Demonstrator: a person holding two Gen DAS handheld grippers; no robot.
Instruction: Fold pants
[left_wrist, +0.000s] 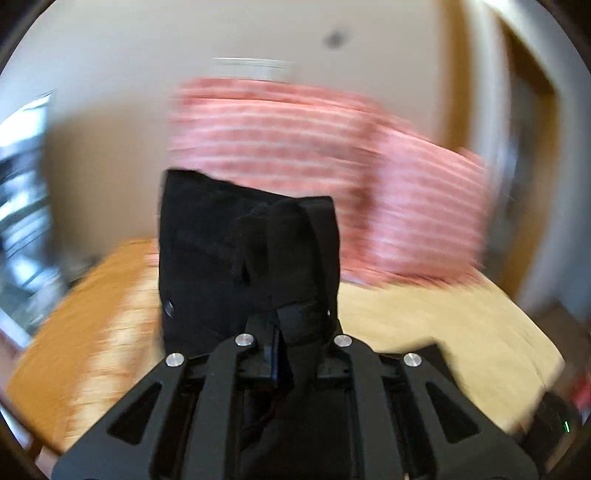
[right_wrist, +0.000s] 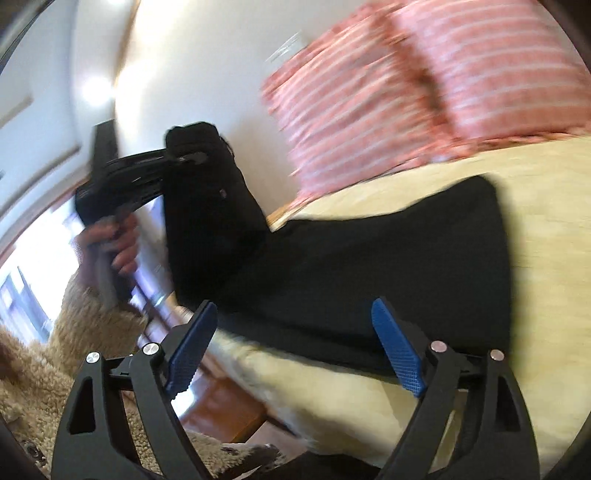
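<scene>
Black pants (right_wrist: 369, 258) lie across the cream bed cover (right_wrist: 546, 221), and one end rises to the upper left. That raised end is pinched in my left gripper (right_wrist: 184, 157), which a hand (right_wrist: 114, 240) holds above the bed's edge. In the left wrist view the left gripper (left_wrist: 291, 280) is shut on a bunched fold of the pants (left_wrist: 199, 240), which hides its fingertips. My right gripper (right_wrist: 295, 343) stands open just in front of the pants' near edge. Nothing lies between its blue pads (right_wrist: 397, 347).
Two pink striped pillows (right_wrist: 480, 74) lean on the pale wall at the head of the bed. A wooden bed frame (left_wrist: 74, 314) borders the mattress. A shaggy tan rug (right_wrist: 55, 369) covers the floor below the bed's side, near a bright window.
</scene>
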